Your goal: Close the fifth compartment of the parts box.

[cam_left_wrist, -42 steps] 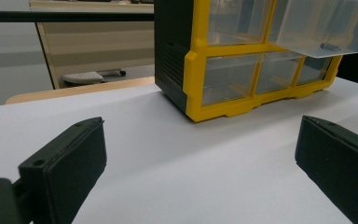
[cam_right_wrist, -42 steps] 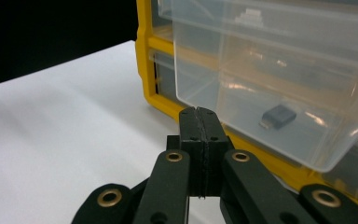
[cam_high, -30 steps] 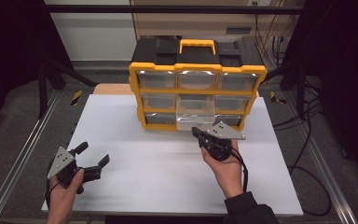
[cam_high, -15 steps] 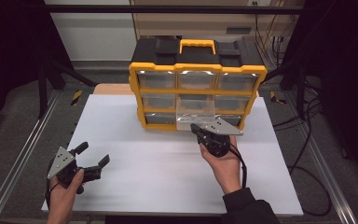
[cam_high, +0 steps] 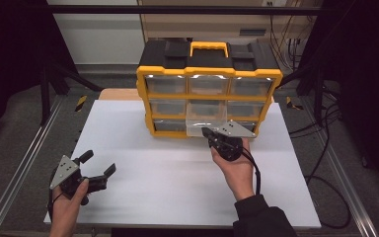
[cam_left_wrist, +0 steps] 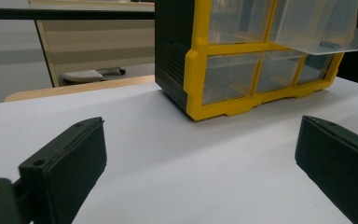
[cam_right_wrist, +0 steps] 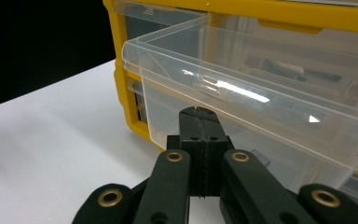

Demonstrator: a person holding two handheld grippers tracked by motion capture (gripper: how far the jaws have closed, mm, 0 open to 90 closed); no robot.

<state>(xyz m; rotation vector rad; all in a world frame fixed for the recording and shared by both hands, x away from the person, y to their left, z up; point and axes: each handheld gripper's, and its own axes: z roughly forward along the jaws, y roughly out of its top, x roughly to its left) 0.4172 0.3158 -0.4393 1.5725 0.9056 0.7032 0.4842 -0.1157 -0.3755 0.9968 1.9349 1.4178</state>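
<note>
A yellow and black drawer cabinet (cam_high: 209, 74) stands at the back of the white table (cam_high: 153, 197). Its clear middle drawer (cam_high: 205, 121) is pulled out toward me. My right gripper (cam_high: 211, 134) is shut, its tips right at the drawer's front edge. In the right gripper view the closed jaws (cam_right_wrist: 198, 112) rest against the clear front wall of the drawer (cam_right_wrist: 261, 107), below its lip, with the yellow frame (cam_right_wrist: 121, 93) behind. My left gripper (cam_high: 100, 161) is held open near the front left of the table. The left gripper view (cam_left_wrist: 200, 140) shows nothing between its jaws; cabinet (cam_left_wrist: 193, 70) and drawer (cam_left_wrist: 317, 28) stand farther off.
The table is bounded by metal rails at left (cam_high: 24, 163) and right (cam_high: 345, 182). A wooden board edge (cam_high: 118, 94) lies behind the cabinet's left side. Cables (cam_high: 321, 128) trail off the right side. Bare white surface spreads between the two hands.
My right gripper has edged slightly forward toward the cabinet, staying shut at the drawer front. The left gripper has kept its place and stayed open.
</note>
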